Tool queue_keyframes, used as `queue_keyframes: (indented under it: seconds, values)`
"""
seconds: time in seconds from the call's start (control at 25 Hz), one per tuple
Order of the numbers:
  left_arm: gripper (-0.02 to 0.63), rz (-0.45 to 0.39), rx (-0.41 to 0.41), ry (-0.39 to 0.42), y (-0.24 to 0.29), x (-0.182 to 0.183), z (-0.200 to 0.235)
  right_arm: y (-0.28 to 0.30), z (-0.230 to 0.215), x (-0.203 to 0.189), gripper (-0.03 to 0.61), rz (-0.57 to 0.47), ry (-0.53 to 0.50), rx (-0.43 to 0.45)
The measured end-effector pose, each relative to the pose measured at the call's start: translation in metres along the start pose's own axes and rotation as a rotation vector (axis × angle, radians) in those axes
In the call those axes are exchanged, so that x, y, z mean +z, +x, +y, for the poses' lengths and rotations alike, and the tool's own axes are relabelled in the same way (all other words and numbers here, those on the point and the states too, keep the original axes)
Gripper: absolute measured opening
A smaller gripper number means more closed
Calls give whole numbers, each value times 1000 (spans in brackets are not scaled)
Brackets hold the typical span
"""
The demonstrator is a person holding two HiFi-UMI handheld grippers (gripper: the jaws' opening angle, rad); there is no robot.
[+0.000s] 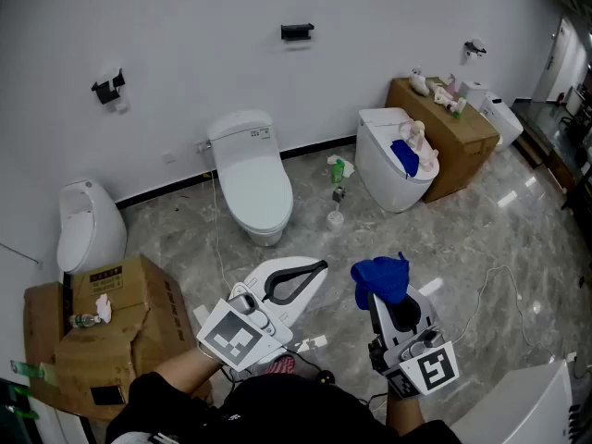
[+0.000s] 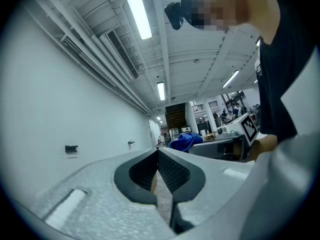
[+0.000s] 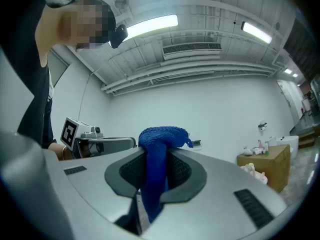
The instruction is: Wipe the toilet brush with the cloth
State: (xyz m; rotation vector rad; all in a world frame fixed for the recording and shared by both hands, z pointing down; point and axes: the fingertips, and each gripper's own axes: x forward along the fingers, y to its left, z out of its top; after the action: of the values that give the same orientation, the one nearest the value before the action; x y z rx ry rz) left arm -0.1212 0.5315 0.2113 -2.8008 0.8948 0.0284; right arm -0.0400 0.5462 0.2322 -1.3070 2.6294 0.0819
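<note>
The blue cloth (image 3: 162, 136) is being clamped between the jaws of the right gripper (image 3: 155, 168), with its bulk bunched above their tips. The left gripper (image 2: 158, 153) is being held alongside, jaws pressed together on nothing.

Floor: glossy grey marbled tile (image 1: 185, 239), meeting a white wall.
Standing on it: toilet (image 1: 252, 178) at mid-wall; second toilet (image 1: 379, 169) to its right; green bottle (image 1: 339, 169) and small white pot (image 1: 335, 217) between the two; urinal (image 1: 88, 225) at left; cardboard boxes (image 1: 120, 313) lower left; brown box (image 1: 462, 151) at right against the wall, white bin (image 1: 505, 120) just beside it.
</note>
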Motion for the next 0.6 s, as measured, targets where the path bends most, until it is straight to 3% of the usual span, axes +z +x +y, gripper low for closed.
queue_keyframes:
  seconds: [0.36,0.6]
  values:
    - [3,16,2,-1,2,-2,-10,-10,-11,-1,77,-14,26,-39]
    - [3,15,7,-7,13,-2,-25,-25,-20,3,77,-26,26,-18]
